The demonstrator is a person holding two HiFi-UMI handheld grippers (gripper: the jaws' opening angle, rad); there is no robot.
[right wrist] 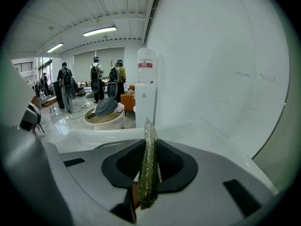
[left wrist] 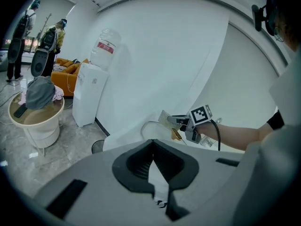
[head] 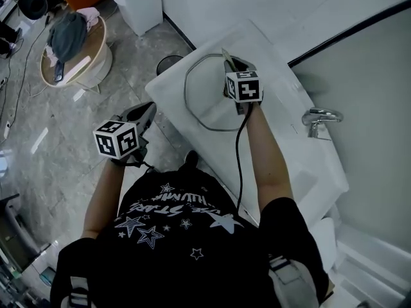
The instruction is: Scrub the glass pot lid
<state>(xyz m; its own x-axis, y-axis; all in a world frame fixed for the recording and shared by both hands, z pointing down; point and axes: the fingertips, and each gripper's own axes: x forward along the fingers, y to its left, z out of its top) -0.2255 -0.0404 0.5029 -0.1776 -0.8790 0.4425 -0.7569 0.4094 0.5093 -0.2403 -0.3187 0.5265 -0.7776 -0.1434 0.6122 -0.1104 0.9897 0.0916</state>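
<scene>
At 12 o'clock on the surface (head: pixel 282 88), your right gripper (head: pixel 232 66) has its fingers clamped on the scouring pad (right wrist: pixel 149 164) at the glass pot lid (head: pixel 209 98)'s 1 o'clock rim. Your left gripper (head: pixel 142 114) is clenched and empty at 9. I'd judge the scrubbing mostly undone.

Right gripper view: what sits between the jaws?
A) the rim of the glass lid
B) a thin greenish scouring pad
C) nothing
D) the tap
B: the right gripper is clamped on a thin, sparkly green scouring pad standing on edge between its jaws, and the head view shows it held over the glass pot lid.
</scene>
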